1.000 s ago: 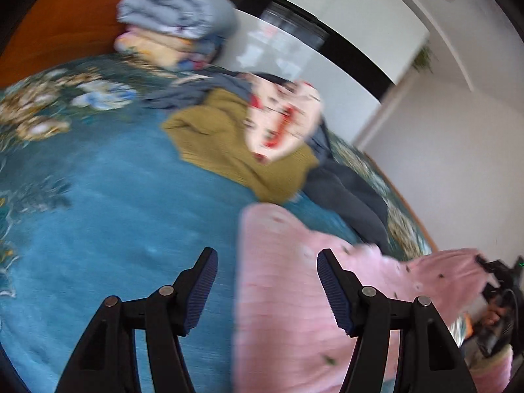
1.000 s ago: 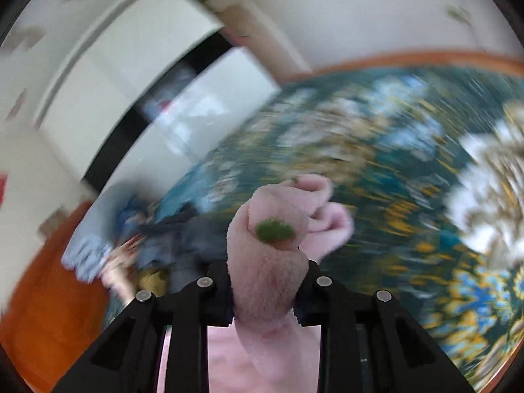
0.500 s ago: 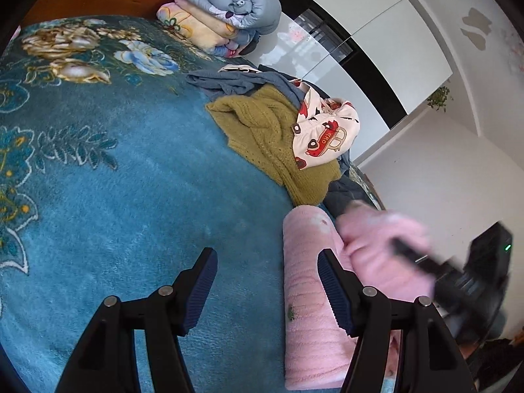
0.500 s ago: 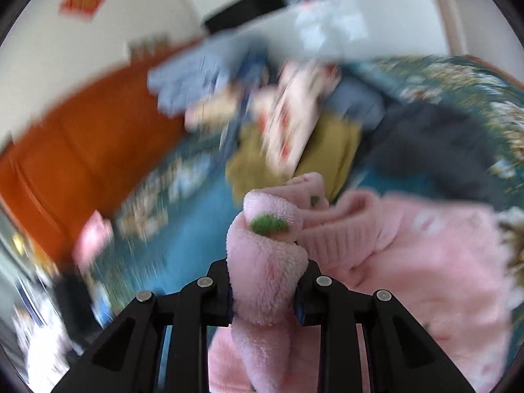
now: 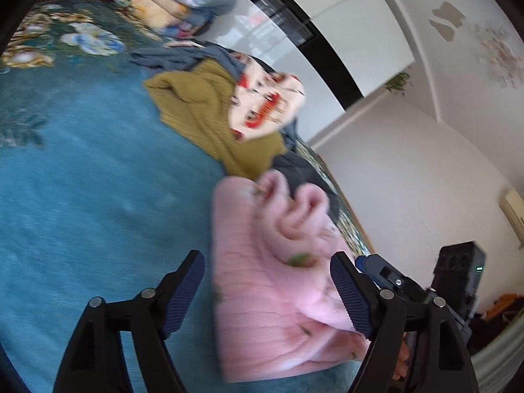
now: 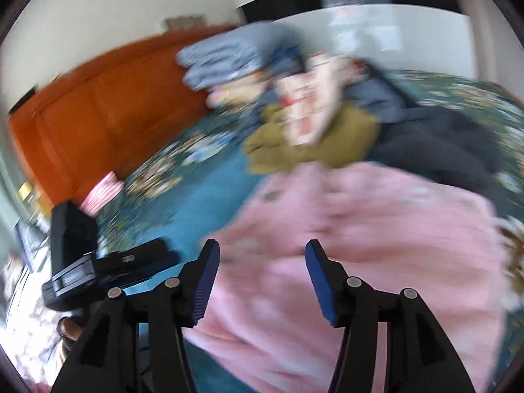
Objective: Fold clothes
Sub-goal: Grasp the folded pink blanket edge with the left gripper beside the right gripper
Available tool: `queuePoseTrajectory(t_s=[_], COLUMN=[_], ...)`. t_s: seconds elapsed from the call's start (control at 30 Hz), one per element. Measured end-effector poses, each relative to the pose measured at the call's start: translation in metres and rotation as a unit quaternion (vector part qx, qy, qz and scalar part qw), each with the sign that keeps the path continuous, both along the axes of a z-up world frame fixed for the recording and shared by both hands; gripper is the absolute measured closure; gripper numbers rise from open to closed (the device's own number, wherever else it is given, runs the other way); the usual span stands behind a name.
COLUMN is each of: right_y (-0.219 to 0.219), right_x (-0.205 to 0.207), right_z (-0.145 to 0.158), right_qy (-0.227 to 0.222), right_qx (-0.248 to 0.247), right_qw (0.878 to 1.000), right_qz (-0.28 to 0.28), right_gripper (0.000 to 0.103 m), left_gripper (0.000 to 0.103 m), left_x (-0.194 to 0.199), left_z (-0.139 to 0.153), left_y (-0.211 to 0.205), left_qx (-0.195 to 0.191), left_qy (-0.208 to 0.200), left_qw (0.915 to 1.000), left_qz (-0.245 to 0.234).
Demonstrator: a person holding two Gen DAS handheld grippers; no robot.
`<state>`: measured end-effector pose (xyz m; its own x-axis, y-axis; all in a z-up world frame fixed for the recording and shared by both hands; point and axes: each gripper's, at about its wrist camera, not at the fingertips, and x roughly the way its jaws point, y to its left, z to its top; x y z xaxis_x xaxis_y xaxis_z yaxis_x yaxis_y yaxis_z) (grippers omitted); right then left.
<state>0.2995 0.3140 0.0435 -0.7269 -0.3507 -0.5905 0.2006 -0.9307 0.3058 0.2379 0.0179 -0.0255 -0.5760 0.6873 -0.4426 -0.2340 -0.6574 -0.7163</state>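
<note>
Both my left gripper (image 5: 267, 291) and right gripper (image 6: 262, 281) gape wide, empty, over the pink sweater (image 5: 278, 298) on the blue blanket (image 5: 98, 196); no writing reads clearly.

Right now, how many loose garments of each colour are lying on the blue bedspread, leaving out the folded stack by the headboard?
Pink fuzzy knitted sweater: 1
Olive-yellow knitted sweater: 1
Cream garment with a red car print: 1
Blue-grey cloth garment: 1
Dark charcoal garment: 1
Total: 5. Blur may hide more in the pile.
</note>
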Motion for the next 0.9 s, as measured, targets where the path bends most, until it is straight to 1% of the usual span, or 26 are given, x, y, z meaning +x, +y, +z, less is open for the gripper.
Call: queuePoseTrajectory(t_s=[0.07, 0.13, 0.23, 0.27, 0.3, 0.33, 0.37, 0.4, 0.47, 0.5, 0.57, 0.6, 0.63, 0.67, 0.73, 0.77, 0.83, 0.9], right_y=[0.037, 0.066, 0.091, 0.093, 0.096, 0.098, 0.1, 0.101, 0.1, 0.099, 0.098, 0.097, 0.096, 0.093, 0.083, 0.077, 0.065, 0.053], right_x=[0.013, 0.024, 0.04, 0.042, 0.045, 0.047, 0.049, 0.051, 0.052, 0.053, 0.053, 0.053, 0.052, 0.049, 0.041, 0.036, 0.027, 0.017], right_z=[-0.006, -0.016, -0.027, -0.029, -0.03, -0.03, -0.028, -0.027, -0.023, -0.021, -0.018, -0.02, -0.022, -0.025, -0.023, -0.02, -0.013, -0.006], right_qy=[-0.009, -0.026, -0.039, -0.04, -0.04, -0.039, -0.037, -0.036, -0.029, -0.025, -0.019, -0.021, -0.024, -0.031, -0.036, -0.035, -0.033, -0.031], right_qx=[-0.023, -0.049, -0.061, -0.061, -0.061, -0.063, -0.063, -0.063, -0.061, -0.06, -0.058, -0.059, -0.058, -0.056, -0.052, -0.05, -0.047, -0.044], right_qw=[0.999, 0.995, 0.992, 0.992, 0.992, 0.992, 0.992, 0.992, 0.992, 0.993, 0.994, 0.994, 0.994, 0.994, 0.995, 0.995, 0.996, 0.997], right_qz=[-0.045, -0.077, -0.1, -0.103, -0.106, -0.107, -0.107, -0.107, -0.103, -0.101, -0.096, -0.093, -0.091, -0.092, -0.083, -0.076, -0.062, -0.047], right_gripper=[0.047, 0.047, 0.047, 0.047, 0.047, 0.047, 0.047, 0.047, 0.047, 0.047, 0.047, 0.047, 0.047, 0.047, 0.047, 0.047, 0.047, 0.047], left_gripper=[0.021, 0.021, 0.024, 0.042, 0.072, 0.073, 0.076, 0.077, 0.077, 0.076, 0.074, 0.073, 0.073, 0.073, 0.07, 0.07, 0.068, 0.064], left_x=[-0.003, -0.006, -0.011, -0.012, -0.014, -0.015, -0.015, -0.01, 0.006, 0.011, 0.008, 0.005, -0.001, -0.006, -0.006, -0.004, -0.005, -0.003], left_z=[0.002, 0.004, 0.007, 0.008, 0.009, 0.01, 0.012, 0.017, 0.032, 0.037, 0.03, 0.024, 0.005, -0.014, -0.044, -0.05, -0.045, -0.036], left_y=[0.014, 0.028, 0.049, 0.056, 0.063, 0.07, 0.074, 0.066, 0.05, 0.043, 0.035, 0.031, 0.028, 0.024, 0.016, 0.013, 0.01, 0.015], left_qx=[-0.012, -0.024, -0.042, -0.048, -0.054, -0.06, -0.056, -0.02, 0.032, 0.051, 0.038, 0.034, 0.038, 0.045, 0.09, 0.114, 0.126, 0.104], left_qy=[-0.003, -0.007, -0.012, -0.014, -0.015, -0.017, -0.018, -0.012, 0.015, 0.024, 0.01, -0.004, -0.043, -0.078, -0.115, -0.116, -0.107, -0.088], left_qw=[0.9999, 0.9996, 0.9989, 0.9985, 0.9982, 0.9977, 0.9978, 0.9991, 0.9982, 0.997, 0.9984, 0.9988, 0.9979, 0.9956, 0.9888, 0.9861, 0.9852, 0.9895], left_qz=[-0.005, -0.01, -0.018, -0.021, -0.023, -0.026, -0.03, -0.036, -0.048, -0.052, -0.042, -0.036, -0.031, -0.027, -0.03, -0.034, -0.045, -0.047])
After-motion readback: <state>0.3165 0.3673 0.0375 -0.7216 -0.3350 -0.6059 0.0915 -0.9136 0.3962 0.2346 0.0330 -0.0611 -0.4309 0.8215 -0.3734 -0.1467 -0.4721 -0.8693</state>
